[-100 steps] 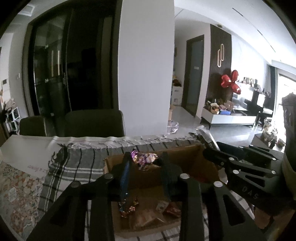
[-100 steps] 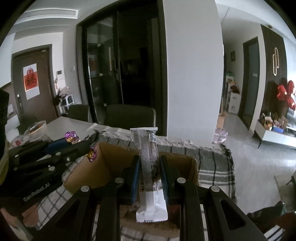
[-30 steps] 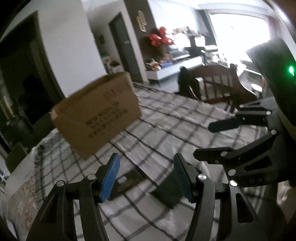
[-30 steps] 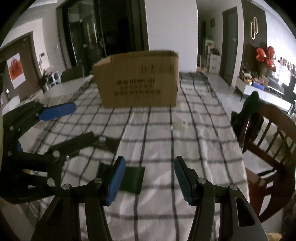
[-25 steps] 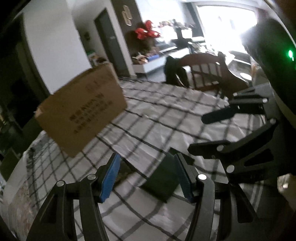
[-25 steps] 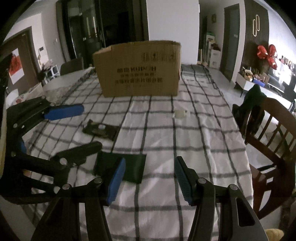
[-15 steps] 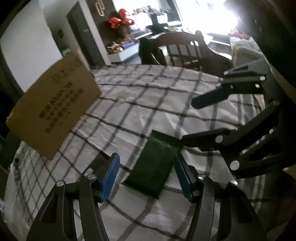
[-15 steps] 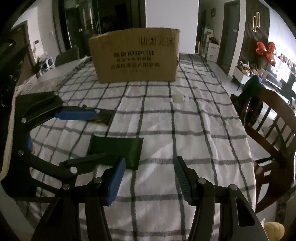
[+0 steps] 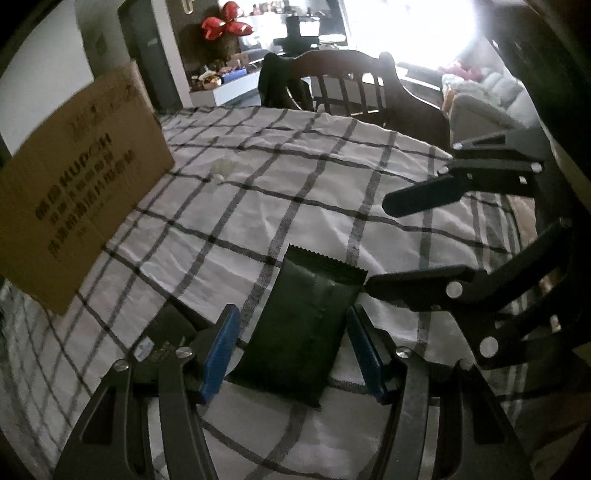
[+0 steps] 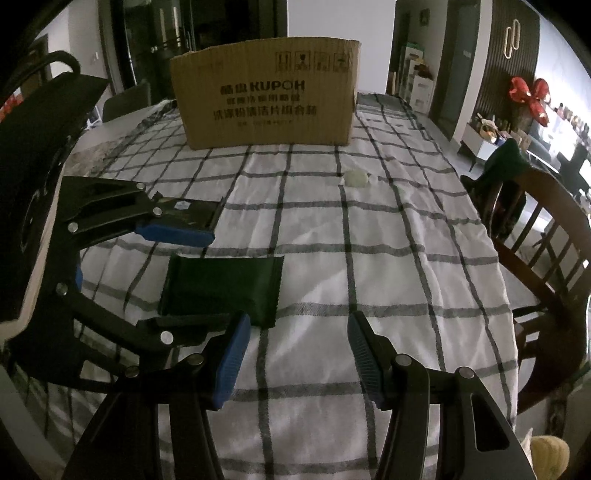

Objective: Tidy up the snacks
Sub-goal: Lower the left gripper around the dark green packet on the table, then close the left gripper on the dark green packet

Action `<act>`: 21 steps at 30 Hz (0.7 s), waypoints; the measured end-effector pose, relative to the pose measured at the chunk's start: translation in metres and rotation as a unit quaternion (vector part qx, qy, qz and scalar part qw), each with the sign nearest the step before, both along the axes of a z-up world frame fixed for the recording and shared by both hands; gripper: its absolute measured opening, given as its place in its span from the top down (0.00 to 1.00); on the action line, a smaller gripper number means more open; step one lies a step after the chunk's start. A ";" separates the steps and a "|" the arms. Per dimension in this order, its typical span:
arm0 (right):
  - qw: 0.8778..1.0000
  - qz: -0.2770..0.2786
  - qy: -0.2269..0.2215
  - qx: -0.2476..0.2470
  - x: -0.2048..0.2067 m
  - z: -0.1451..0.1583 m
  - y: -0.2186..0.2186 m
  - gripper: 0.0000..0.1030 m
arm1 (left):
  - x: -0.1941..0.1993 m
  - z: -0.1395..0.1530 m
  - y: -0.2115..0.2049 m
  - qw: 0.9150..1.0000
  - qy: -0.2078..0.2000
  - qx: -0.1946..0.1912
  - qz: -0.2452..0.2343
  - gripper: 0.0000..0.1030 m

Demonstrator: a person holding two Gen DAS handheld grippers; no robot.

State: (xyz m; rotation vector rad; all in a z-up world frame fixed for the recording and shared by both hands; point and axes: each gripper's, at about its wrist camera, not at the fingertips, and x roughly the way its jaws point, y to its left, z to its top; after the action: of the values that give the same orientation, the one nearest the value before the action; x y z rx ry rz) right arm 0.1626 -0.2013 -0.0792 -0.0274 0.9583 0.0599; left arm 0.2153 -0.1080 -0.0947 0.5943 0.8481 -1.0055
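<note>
A long table (image 10: 369,258) under a white cloth with dark checks filled the room's middle. A dark wooden chair (image 10: 546,236) stood at its side, a dark garment (image 10: 506,162) draped over the back. Beyond, a white pillar (image 10: 332,18), dark glass doors (image 10: 184,44) and a red bow-shaped ornament (image 10: 532,96) (on a slatted dark wall). Glaring daylight poured from a window (image 9: 406,29).

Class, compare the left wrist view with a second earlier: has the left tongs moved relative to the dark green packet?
Yes. The left tongs have come down toward the dark green packet, which now lies between the open fingers on the checked tablecloth.
</note>
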 end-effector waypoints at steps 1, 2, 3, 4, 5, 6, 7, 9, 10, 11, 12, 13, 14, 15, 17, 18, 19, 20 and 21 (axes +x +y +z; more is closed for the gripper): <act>1.000 0.001 0.001 0.000 0.000 -0.001 0.001 0.46 | 0.002 -0.001 0.001 1.000 0.010 -0.004 0.004 0.44; 1.000 0.001 0.002 0.000 0.000 -0.001 0.001 0.46 | 0.003 -0.001 0.002 1.000 0.018 -0.008 0.007 0.45; 1.000 0.002 0.002 0.000 0.000 -0.001 0.002 0.46 | 0.004 -0.002 0.003 1.000 0.027 -0.012 0.009 0.48; 1.000 0.003 0.003 0.000 0.000 -0.001 0.002 0.46 | 0.005 -0.002 0.003 0.999 0.030 -0.015 0.010 0.48; 1.000 0.003 0.003 -0.001 0.000 -0.001 0.002 0.46 | 0.004 -0.003 0.004 0.999 0.030 -0.016 0.013 0.48; 1.000 0.003 0.003 -0.001 0.000 -0.001 0.003 0.46 | 0.003 -0.003 0.004 0.999 0.029 -0.018 0.014 0.49; 1.000 0.003 0.003 0.000 0.000 -0.001 0.003 0.46 | 0.002 -0.002 0.004 0.999 0.026 -0.018 0.015 0.50; 1.000 0.003 0.004 0.002 0.000 -0.001 0.003 0.46 | 0.000 -0.001 0.005 0.999 0.023 -0.020 0.019 0.51; 1.000 0.002 0.003 0.002 -0.001 -0.001 0.002 0.46 | 0.000 -0.001 0.006 0.999 0.024 -0.021 0.023 0.52; 1.000 0.002 0.003 0.002 -0.001 -0.001 0.002 0.46 | 0.000 -0.001 0.007 0.999 0.026 -0.023 0.028 0.52; 1.000 0.002 0.002 0.003 -0.001 -0.001 0.002 0.46 | 0.000 -0.001 0.007 0.999 0.029 -0.026 0.035 0.53; 1.000 0.002 0.002 0.004 -0.001 0.000 0.002 0.46 | 0.000 -0.001 0.008 0.998 0.032 -0.028 0.040 0.54; 1.000 0.002 0.001 0.004 -0.001 0.000 0.002 0.46 | 0.000 0.000 0.009 0.998 0.034 -0.030 0.046 0.54; 1.000 0.002 0.001 0.006 -0.001 0.000 0.002 0.46 | -0.001 0.001 0.010 0.997 0.036 -0.034 0.055 0.54; 1.000 0.001 -0.002 0.009 -0.002 0.001 0.001 0.46 | -0.001 0.004 0.012 0.996 0.037 -0.039 0.072 0.55; 1.000 0.001 -0.004 0.010 -0.002 0.002 0.000 0.46 | -0.001 0.006 0.013 0.995 0.037 -0.044 0.082 0.55; 1.000 0.001 -0.007 0.011 -0.003 0.003 -0.001 0.46 | -0.001 0.008 0.014 0.994 0.037 -0.047 0.089 0.55; 1.000 0.000 -0.009 0.012 -0.003 0.004 -0.001 0.46 | -0.001 0.011 0.016 0.993 0.037 -0.052 0.099 0.56; 1.000 0.000 -0.012 0.014 -0.003 0.005 -0.002 0.46 | -0.001 0.012 0.017 0.992 0.038 -0.056 0.105 0.56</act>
State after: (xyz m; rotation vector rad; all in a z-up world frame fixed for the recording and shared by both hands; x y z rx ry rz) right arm 0.1596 -0.2032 -0.0740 -0.0029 0.9337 0.0721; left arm 0.2145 -0.0914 -0.0827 0.3645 0.8953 -0.8807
